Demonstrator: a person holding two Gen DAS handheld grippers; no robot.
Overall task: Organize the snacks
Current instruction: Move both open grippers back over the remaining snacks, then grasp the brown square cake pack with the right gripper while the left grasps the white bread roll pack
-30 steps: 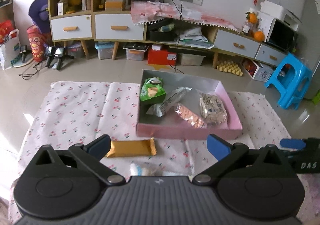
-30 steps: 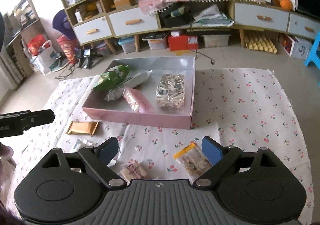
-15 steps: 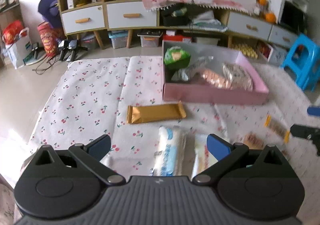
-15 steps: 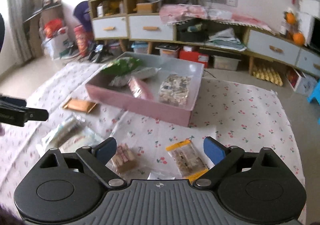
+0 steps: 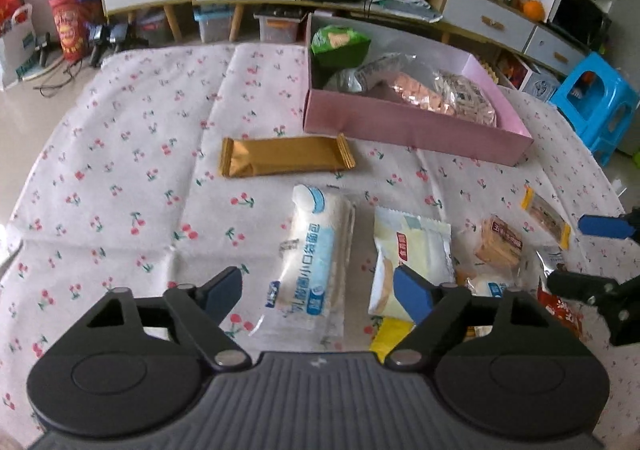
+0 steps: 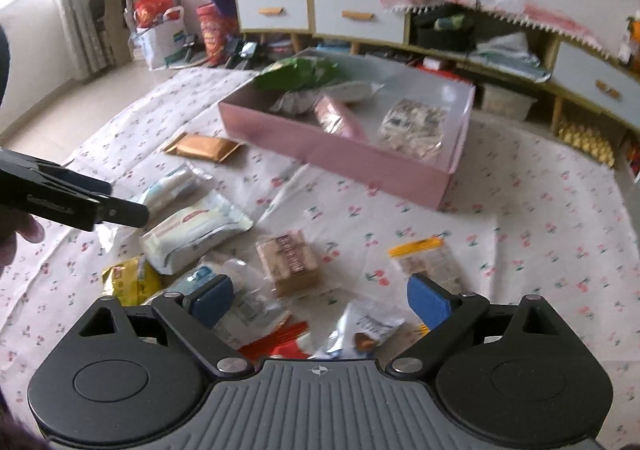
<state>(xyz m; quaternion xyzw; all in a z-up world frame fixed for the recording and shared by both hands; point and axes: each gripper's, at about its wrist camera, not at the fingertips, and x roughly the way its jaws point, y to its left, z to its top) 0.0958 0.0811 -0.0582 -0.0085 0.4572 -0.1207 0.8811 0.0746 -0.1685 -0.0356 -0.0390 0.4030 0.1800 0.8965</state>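
A: Lying on cherry cloth [image 5: 120, 121]: pink box [image 5: 416, 129] part filled, loose packs near.
B: Lower than a second ago. Left gripper [image 5: 316, 292] closing, nothing pinched, astride white bread pack [image 5: 310, 250].
A: Right gripper [image 6: 316, 298] apart, empty, above brown pack [image 6: 292, 264].
B: Means pickup imminent.

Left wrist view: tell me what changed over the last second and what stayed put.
The left gripper came down toward the loose snacks, and its jaws are closing around the white-and-blue bread packet, pads not yet on it. The right gripper also sank toward the packets, open and holding nothing. The gold bar and the pink box with its snacks stayed put.
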